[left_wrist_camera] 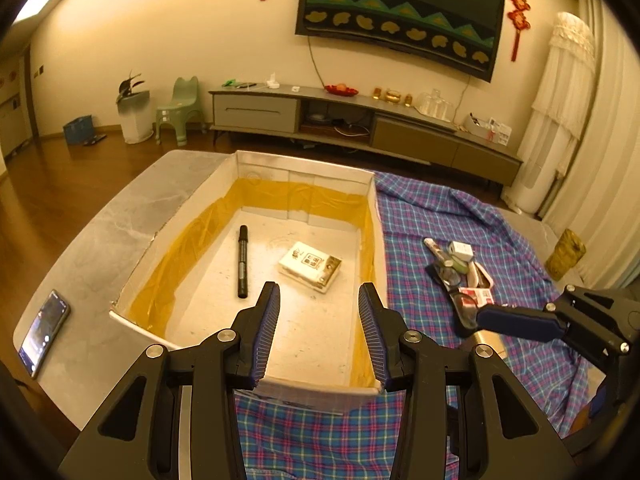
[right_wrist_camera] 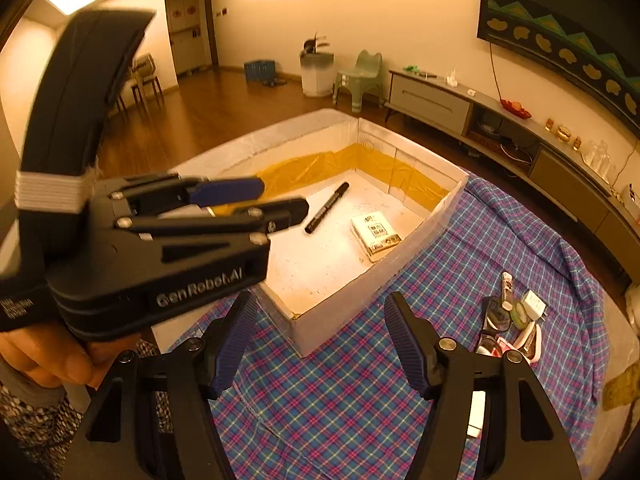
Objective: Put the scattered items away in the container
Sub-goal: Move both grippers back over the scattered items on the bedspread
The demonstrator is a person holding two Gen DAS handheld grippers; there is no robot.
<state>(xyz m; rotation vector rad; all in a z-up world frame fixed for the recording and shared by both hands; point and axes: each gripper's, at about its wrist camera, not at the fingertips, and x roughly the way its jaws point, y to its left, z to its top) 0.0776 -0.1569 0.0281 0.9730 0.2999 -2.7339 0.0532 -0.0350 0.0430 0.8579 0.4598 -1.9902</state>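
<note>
The white box (left_wrist_camera: 304,184) sits on the surface (left_wrist_camera: 120,216), toward its left side, partly on the plaid cloth (left_wrist_camera: 440,216). Inside on its floor lie a black marker (left_wrist_camera: 243,262) and a small white packet (left_wrist_camera: 310,266), apart from each other. The remaining items (left_wrist_camera: 460,272) are heaped on the cloth, right of the box and clear of its wall. The left hand-held gripper (left_wrist_camera: 319,292) hangs released over the box's near edge, holding nothing. The right hand-held gripper (right_wrist_camera: 320,308) is likewise spread wide over the cloth by the box's near corner. A phone (left_wrist_camera: 44,330) lies at the surface's left edge.
</note>
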